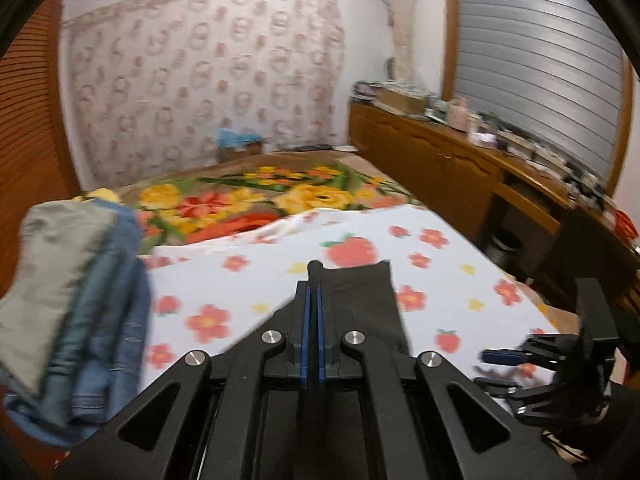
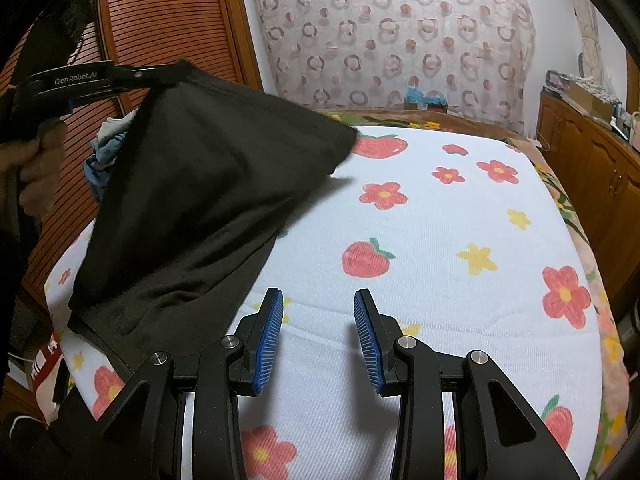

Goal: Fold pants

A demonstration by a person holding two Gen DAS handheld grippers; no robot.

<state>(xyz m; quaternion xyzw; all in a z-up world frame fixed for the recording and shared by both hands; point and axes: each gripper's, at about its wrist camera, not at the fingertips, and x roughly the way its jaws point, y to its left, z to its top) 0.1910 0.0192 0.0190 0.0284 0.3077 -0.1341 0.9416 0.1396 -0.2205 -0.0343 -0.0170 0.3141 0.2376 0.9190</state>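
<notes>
The black pants (image 2: 192,208) hang from my left gripper (image 2: 168,70), raised above the left side of the white flowered bed sheet (image 2: 420,240), their lower end trailing on the sheet. In the left wrist view my left gripper (image 1: 314,280) is shut on the pants (image 1: 364,304), which drape down to the right of the fingers. My right gripper (image 2: 318,316) is open and empty, low over the sheet, to the right of the pants. It also shows at the right edge of the left wrist view (image 1: 496,368).
A pile of jeans and other clothes (image 1: 80,300) lies at the left of the bed. A floral blanket (image 1: 256,200) covers the far end. A wooden sideboard (image 1: 460,160) with clutter runs along the right; a slatted wooden door (image 2: 168,20) stands left.
</notes>
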